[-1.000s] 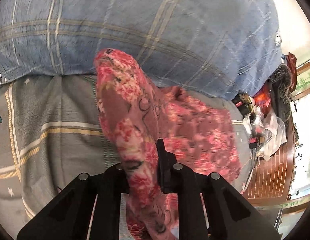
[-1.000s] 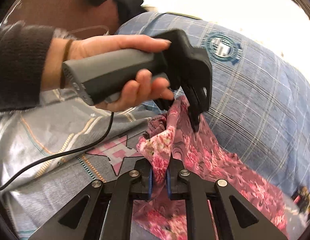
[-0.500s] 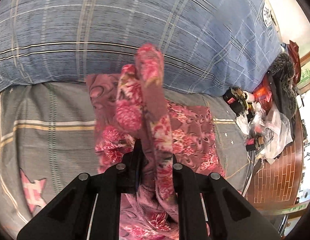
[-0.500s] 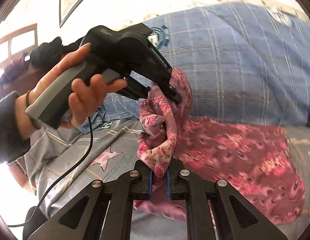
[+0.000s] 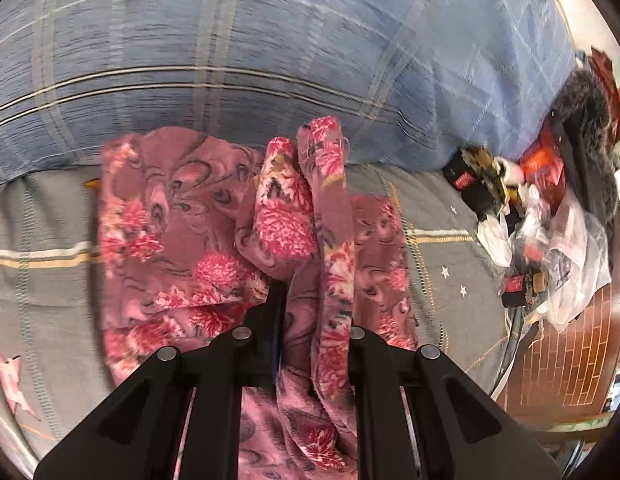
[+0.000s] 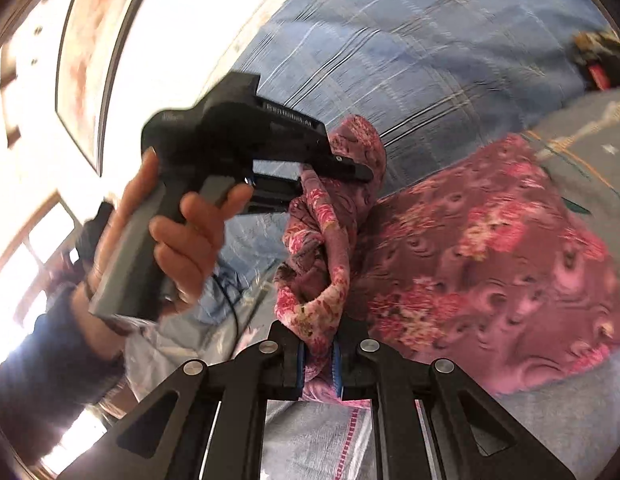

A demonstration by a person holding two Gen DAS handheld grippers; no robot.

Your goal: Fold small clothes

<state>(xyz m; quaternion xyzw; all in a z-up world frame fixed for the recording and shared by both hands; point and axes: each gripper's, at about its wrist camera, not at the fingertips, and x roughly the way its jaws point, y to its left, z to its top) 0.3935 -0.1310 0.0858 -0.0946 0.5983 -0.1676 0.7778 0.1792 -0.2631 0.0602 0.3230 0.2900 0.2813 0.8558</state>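
A pink floral fleece garment (image 5: pixel 162 236) lies on the grey bedsheet (image 5: pixel 42 280), partly lifted. My left gripper (image 5: pixel 310 320) is shut on one bunched edge of it; folds drape over the fingers. It also shows in the right wrist view (image 6: pixel 333 184), held by a hand, clamping the cloth's raised corner. My right gripper (image 6: pixel 318 356) is shut on another edge of the same garment (image 6: pixel 489 264), which spreads out flat to the right.
A big blue plaid pillow (image 5: pixel 270 48) lies behind the garment. Clutter of bags, cables and small boxes (image 5: pixel 541 216) sits at the bed's right edge. A red star print (image 5: pixel 10 384) marks the sheet at left.
Both grippers have swung with the cloth still held; the lifted fold has come lower and more of the garment lies spread on the sheet. The right view has tilted.
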